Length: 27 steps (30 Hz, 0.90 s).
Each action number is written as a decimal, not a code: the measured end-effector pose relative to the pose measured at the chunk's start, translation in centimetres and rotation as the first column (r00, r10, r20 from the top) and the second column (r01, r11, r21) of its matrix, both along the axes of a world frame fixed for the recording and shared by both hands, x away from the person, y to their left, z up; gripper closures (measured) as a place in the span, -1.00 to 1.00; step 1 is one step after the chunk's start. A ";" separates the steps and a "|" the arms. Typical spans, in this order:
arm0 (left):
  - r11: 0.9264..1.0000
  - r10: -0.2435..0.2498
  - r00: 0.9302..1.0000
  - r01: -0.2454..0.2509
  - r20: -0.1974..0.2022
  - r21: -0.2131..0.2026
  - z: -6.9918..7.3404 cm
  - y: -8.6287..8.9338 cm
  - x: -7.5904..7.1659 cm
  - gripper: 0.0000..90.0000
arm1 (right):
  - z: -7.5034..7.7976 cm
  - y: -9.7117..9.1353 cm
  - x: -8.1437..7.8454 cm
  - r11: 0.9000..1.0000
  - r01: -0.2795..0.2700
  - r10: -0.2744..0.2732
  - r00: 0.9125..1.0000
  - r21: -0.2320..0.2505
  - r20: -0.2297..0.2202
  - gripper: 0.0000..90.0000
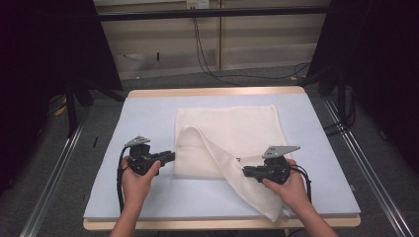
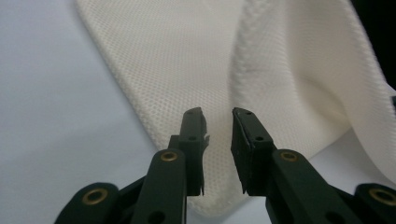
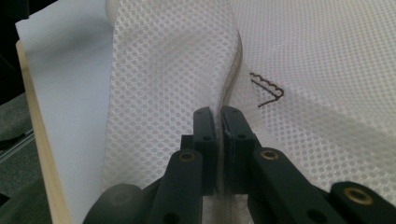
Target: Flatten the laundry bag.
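A white mesh towel (image 1: 232, 131) lies on the pale blue table top (image 1: 148, 113), with a raised fold running from its left side down to the front edge. My left gripper (image 1: 170, 157) sits at the towel's near-left corner. In the left gripper view its jaws (image 2: 218, 114) stand a little apart over the towel (image 2: 187, 60), and no cloth is pinched between them. My right gripper (image 1: 245, 172) is shut on the raised fold. In the right gripper view the pads (image 3: 218, 112) press the towel's edge (image 3: 159, 70), next to a small brown stitched mark (image 3: 267, 88).
The table's wooden rim (image 1: 217, 92) shows at the back and front. Metal rails (image 1: 54, 168) run along both sides on the floor. Black cables (image 1: 207, 64) lie behind the table, and dark curtains hang at left and right.
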<state>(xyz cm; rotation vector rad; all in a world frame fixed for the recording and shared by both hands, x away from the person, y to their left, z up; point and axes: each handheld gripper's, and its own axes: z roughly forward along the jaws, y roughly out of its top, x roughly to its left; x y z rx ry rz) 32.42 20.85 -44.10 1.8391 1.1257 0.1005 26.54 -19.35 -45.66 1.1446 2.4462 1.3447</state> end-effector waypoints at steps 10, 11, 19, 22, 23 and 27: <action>1.000 -0.028 0.995 0.029 -0.097 0.009 -2.6 -1.1 1.2 0.40 | 0.1 -0.6 -1.4 0.999 -0.038 0.037 0.999 0.014 0.019 0.89; 0.999 -0.029 0.994 0.031 -0.106 0.019 -2.8 -1.5 1.2 0.39 | 0.0 -0.6 -1.4 0.999 -0.039 0.039 0.999 0.014 0.024 0.88; 0.992 -0.077 0.985 0.092 -0.155 0.090 -3.8 -3.1 1.3 0.73 | -0.2 -0.5 -1.5 0.999 -0.037 0.036 0.999 0.011 0.028 0.86; 0.993 -0.050 0.989 0.065 -0.139 0.101 -3.7 -2.8 1.3 0.73 | -0.3 -0.5 -1.5 0.999 -0.044 0.044 0.999 0.006 0.030 0.86; 0.994 -0.023 0.993 0.036 -0.120 0.102 -3.5 -2.6 1.3 0.66 | -0.3 -0.5 -1.5 0.999 -0.045 0.045 0.998 0.006 0.031 0.86; 0.988 0.056 0.997 -0.048 -0.051 0.149 -2.9 -1.6 1.3 0.21 | -0.3 -0.6 -1.6 0.999 -0.047 0.047 0.998 0.011 0.029 0.86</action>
